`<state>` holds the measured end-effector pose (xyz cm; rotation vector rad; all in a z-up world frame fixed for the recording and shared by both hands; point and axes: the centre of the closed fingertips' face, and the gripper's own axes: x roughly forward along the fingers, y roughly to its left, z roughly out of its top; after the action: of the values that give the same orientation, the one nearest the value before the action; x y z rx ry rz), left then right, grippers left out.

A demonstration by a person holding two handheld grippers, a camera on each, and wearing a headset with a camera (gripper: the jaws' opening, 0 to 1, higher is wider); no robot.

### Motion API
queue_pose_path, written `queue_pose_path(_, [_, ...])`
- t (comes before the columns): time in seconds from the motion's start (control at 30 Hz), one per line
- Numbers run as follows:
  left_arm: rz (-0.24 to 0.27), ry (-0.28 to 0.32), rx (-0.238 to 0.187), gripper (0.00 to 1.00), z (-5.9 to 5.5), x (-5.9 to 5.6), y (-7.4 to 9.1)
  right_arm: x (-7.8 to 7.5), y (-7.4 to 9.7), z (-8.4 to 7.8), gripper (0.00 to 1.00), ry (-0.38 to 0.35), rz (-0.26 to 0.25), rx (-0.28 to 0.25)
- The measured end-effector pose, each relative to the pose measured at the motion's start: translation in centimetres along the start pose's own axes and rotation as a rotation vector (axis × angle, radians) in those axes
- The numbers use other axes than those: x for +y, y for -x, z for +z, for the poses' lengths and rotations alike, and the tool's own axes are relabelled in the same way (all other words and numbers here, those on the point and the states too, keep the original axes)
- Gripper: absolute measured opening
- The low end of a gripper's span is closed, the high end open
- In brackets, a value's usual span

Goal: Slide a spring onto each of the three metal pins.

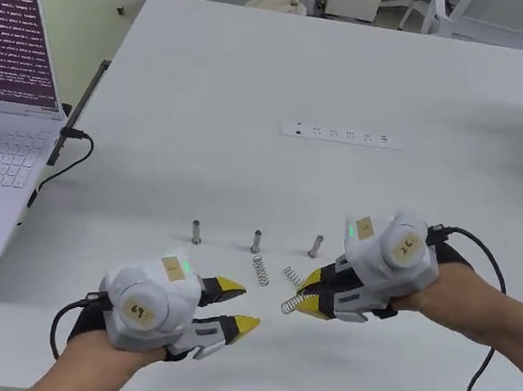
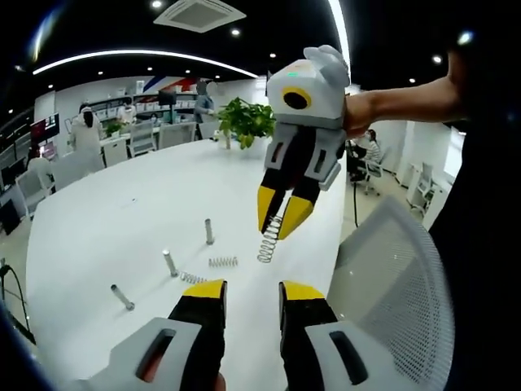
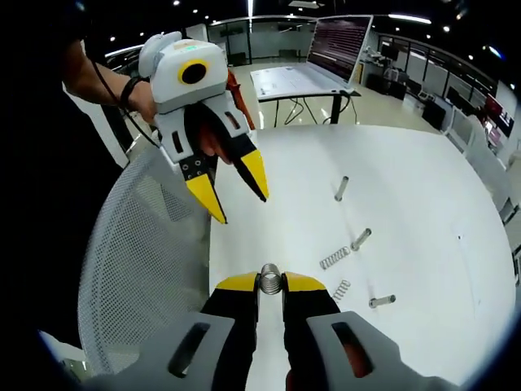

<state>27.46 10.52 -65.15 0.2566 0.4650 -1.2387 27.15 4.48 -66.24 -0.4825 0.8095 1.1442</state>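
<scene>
**Right gripper carrying 1st spring, all 3 pins bare**

The right gripper (image 1: 307,296) is pinching one spring (image 1: 291,304) by its end btwn the yellow tips. The rest of the coil is sticking out ahead of the jaws, off the table (image 1: 235,89), near the front edge. The left gripper (image 1: 243,306) is hovering just beside it, jaws parted, carrying nothing. The left pin (image 1: 196,232), middle pin (image 1: 256,242) and right pin (image 1: 315,245) are standing in a row further back, none wearing a spring. Two spare springs (image 1: 261,270) (image 1: 291,276) are lying btwn the pins and the grippers.

To my eye the step in hand is getting this coil over a pin, prob. the right one, being nearest. Since it's being held at one end, the free end will likely wobble. So it's worth lining the coil's axis up w/ the pin first, then coming down straight and slow. Best to let go only once several turns are over the tip. Squeezing gently matters too, as a soft coil could kink. The free left gripper could be steadying the pin or guiding the loose end, while avoiding the spares.

The surface is plain white. A power strip (image 1: 341,136) is sitting mid-table, and an open laptop (image 1: 2,116) w/ a cable is on the left. A white mesh chair (image 3: 138,261) is by the edge. Around it there's an open office w/ ceiling lights, a plant (image 2: 244,122) and people at far desks.
</scene>
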Motion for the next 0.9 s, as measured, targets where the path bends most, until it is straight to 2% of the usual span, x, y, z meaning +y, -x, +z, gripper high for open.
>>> queue_pose_path(0.1, [0.06, 0.019, -0.001, 0.21, -0.5, 1.5, 1.4, -1.4, -0.3, 0.3, 0.08, -0.003, -0.018, 0.004])
queue_pose_path(0.33, [0.152, 0.053, -0.005, 0.23, -1.3, 4.2, 4.0, -4.0, -0.8, 0.8, 0.08, 0.0, -0.048, 0.037])
queue_pose_path(0.6, [0.207, 0.032, 0.002, 0.25, -1.2, 5.9, 6.0, -6.2, -1.6, 1.6, 0.08, 0.009, -0.063, 0.055])
queue_pose_path(0.7, [0.223, 0.044, 0.001, 0.25, -1.5, 6.5, 6.4, -6.7, -2.1, 2.3, 0.08, 0.02, -0.063, 0.061])
queue_pose_path(0.9, [0.251, 0.07, 0.001, 0.29, -1.8, 7.0, 6.9, -7.7, -3.3, 4.0, 0.08, 0.029, -0.057, 0.063])
